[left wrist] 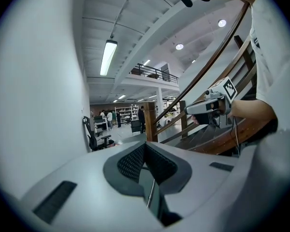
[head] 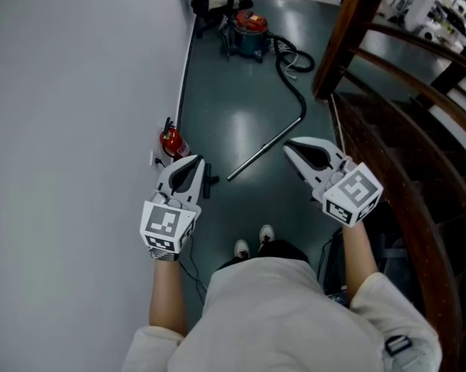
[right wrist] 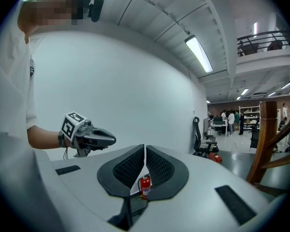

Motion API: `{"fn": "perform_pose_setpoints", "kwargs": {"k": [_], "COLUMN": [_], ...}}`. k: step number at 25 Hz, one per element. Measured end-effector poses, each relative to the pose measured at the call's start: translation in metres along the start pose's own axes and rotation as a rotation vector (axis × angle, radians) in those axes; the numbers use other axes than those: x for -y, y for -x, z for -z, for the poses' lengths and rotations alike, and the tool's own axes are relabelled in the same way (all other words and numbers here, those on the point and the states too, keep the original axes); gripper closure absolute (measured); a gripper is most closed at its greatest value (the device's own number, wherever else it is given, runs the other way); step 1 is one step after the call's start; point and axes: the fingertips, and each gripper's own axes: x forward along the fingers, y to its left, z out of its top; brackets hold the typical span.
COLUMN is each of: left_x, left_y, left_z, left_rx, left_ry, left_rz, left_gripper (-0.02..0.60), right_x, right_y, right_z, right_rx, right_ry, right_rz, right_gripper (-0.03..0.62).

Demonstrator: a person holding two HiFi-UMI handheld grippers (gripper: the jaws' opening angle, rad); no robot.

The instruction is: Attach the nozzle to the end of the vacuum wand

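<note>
**Gripper state.** Your left gripper (head: 192, 160) has its jaws pressed together with nothing between the pads. Your right gripper (head: 288, 146) is also closed and empty. Both must be spread before any pickup.

**Position of the work.** Take the red cylindrical fire extinguisher (head: 170, 142) at the foot of the pale wall (head: 77, 91) as your reference.
- The long, straight, silver metal vacuum wand (head: 267, 147) lies flat on the dark green floor (head: 233, 122).
- Its free end lies just to the right of the extinguisher and slightly nearer your feet.
- Its far end lies well away from the extinguisher, toward the brown wooden staircase (head: 403, 153). There it joins the black ribbed hose (head: 293, 84), which leads on to the red canister vacuum (head: 250, 28).
- A small black piece (head: 210, 184) lies on your side of the extinguisher, close to the wand's free end and partly behind the left gripper. It is probably the nozzle, but this cannot be confirmed.

**Governing relation.**
- The wand's long axis runs diagonally, from near-left at the extinguisher to far-right at the staircase.
- Both grippers point roughly level, so the wand lies ahead of and below them.
- The left gripper, on the extinguisher side, is nearer the free end and the black piece.
- The right gripper, on the far side of the wand from the extinguisher, lines up with mid-tube.
- It is judged that you should lower both grippers, using the right to steady the tube and the left to fetch the black piece.
</note>
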Motion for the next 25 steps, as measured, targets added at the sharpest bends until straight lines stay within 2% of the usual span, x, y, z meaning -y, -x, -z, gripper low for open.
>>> {"fn": "perform_pose_setpoints", "kwargs": {"k": [8, 15, 20, 25], "left_x": [-0.007, -0.014, -0.028, -0.039], "left_y": [-0.040, -0.057, -0.063, -0.075], "left_z": [-0.015, -0.020, -0.005, 0.021], "left_rx": [-0.010, -0.039, -0.068, -0.112], "left_ry": [-0.019, -0.037, -0.021, 0.005], "left_rz": [-0.056, -0.096, -0.129, -0.143], "left_gripper": [0.582, 0.583, 0.582, 0.583], "right_x": [0.054, 0.086, 0.097, 0.115], "right_y": [-0.001, -0.009, -0.024, -0.041], "right_z": [0.006, 0.036, 0.047, 0.058], "right_rx": [-0.027, -0.076, -0.099, -0.099], "right_ry": [0.027, -0.026, -0.055, -0.081], "right_rz": [-0.037, -0.091, -0.146, -0.128], "right_gripper": [0.565, 0.565, 0.565, 0.565]}}
